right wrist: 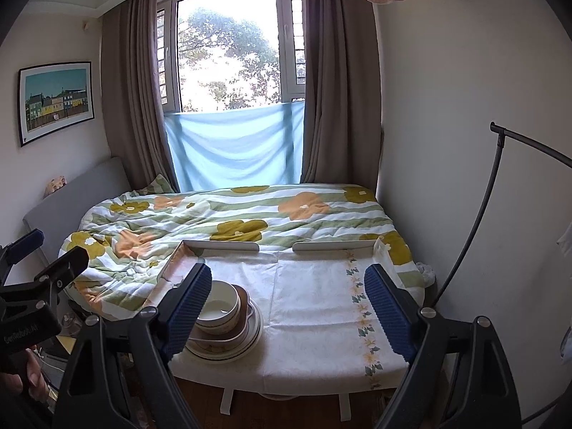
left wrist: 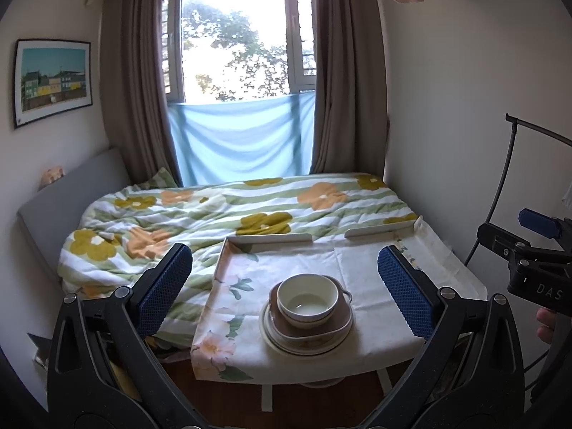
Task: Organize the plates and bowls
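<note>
The bed (left wrist: 221, 211) sits behind the worktop (left wrist: 296, 264), whose cloth carries 1 nested stack: round plate (left wrist: 286, 345) lowest, brown dish (left wrist: 321, 321), then bowl (left wrist: 307, 298), likely for stability. Left gripper (left wrist: 284, 286) and right gripper (right wrist: 287, 307) hover short, jaws wide, empty.

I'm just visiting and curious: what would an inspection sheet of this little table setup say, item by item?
Surface: table under a floral cloth, raised rails at its far edge.
Job's things: one stack; white bowl in a brown dish, on plates.
Clutter: nothing seen on the table.
Tools: left tool and right tool both open, holding nothing, short of the stack.
Cables: nothing seen for certain; a thin black curved rod stands at right.
Surroundings: bed with flowered quilt, curtained window, framed picture.
</note>
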Demonstrator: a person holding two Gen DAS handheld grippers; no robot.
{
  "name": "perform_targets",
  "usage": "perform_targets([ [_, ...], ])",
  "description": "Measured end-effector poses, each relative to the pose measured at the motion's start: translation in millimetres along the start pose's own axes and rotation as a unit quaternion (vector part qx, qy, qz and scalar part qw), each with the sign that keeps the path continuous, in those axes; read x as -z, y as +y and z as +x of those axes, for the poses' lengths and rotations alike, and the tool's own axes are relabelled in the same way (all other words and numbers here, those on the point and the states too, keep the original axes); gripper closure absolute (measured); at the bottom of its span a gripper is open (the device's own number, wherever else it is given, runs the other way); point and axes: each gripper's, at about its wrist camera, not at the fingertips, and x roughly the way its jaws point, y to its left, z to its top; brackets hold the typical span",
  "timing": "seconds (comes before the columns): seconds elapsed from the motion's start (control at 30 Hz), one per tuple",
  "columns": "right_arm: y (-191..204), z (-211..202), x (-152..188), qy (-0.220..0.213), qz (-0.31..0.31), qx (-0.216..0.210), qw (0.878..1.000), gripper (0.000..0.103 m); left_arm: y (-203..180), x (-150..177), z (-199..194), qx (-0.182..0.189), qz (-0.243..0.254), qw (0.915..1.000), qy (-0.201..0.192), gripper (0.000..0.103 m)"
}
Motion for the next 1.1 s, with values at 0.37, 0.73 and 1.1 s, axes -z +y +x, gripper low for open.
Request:
perform_targets([
  [0.37, 0, 2, 0, 0.001, 0.000, -0.001, 1.000, 0.018, 3, 1, 0, -0.004, 0.002, 1.0000, -0.001, 0.000],
  [0.73, 0, 4, 0, 0.002, 0.001, -0.001, 1.000, 0.018, 8, -1, 1, -0.019, 0.005, 0.9998, -0.004, 0.000],
  [1.1, 2, 9, 2, 0.006, 0.002, 0.001, 1.000, 0.018, 13, -5, 16, -0.021, 0.013, 0.9996, -0.013, 0.000],
])
